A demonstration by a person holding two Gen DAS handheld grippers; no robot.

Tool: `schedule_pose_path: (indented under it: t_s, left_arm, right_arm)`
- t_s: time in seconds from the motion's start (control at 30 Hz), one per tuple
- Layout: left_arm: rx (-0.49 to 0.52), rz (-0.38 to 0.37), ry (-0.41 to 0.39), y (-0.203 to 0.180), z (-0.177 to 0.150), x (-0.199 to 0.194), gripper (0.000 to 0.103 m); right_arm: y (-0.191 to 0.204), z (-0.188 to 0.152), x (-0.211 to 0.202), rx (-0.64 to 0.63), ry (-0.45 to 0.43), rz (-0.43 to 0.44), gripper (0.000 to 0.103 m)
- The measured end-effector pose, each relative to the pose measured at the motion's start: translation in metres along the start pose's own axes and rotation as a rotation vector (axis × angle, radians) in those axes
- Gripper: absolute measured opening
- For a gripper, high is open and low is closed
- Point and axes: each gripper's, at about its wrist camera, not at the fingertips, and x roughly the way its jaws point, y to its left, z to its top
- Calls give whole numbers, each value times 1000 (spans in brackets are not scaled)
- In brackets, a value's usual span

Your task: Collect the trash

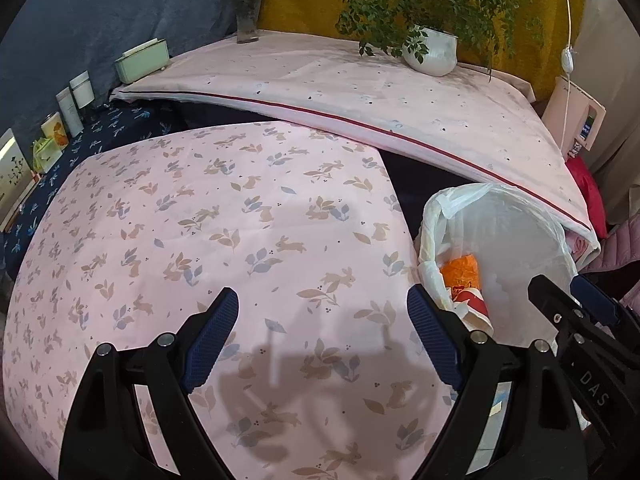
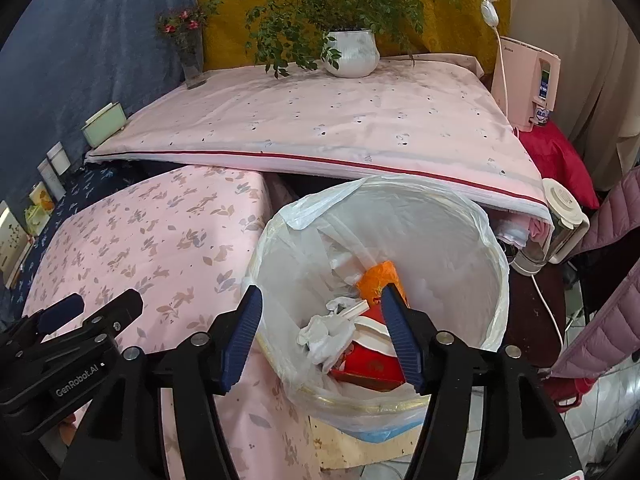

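several crumpled white scraps [image 2: 326, 330] in lined bin [image 2: 460, 216], perhaps tissue.

Both wrist views angle downward, sharing the lined bin [image 1: 500, 240] [image 2: 380, 280].

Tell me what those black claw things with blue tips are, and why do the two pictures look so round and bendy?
They are two grabber tools that a person holds, one in each hand. Each has a small wide-eyed camera, which bends the picture. One picture looks along the left gripper, open over a pink bunny-print cloth with nothing between its fingers. The other looks along the right gripper, open above a bin lined with a white bag. It holds nothing. In the bin lie crumpled white paper, an orange wrapper and a red box. A potted plant stands behind.
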Motion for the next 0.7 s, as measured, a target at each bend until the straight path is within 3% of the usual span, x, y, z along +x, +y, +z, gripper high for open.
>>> schedule_pose_path:
  t_s: [0.37, 0.47, 0.57, 0.7]
  left_arm:
    - [7, 36, -10, 8, -14, -9, 88]
    - [11, 44, -28, 10, -17, -16, 90]
    - [33, 59, -46, 9, -20, -24, 92]
    - [27, 51, -38, 11, -27, -27, 93]
  right_arm:
    - [9, -13, -17, -47, -11, -32, 84]
    - [11, -17, -22, -57, -15, -26, 86]
    - [13, -22, -26, -78, -10, -35, 97]
    - [12, -30, -31, -72, -2, -43, 96]
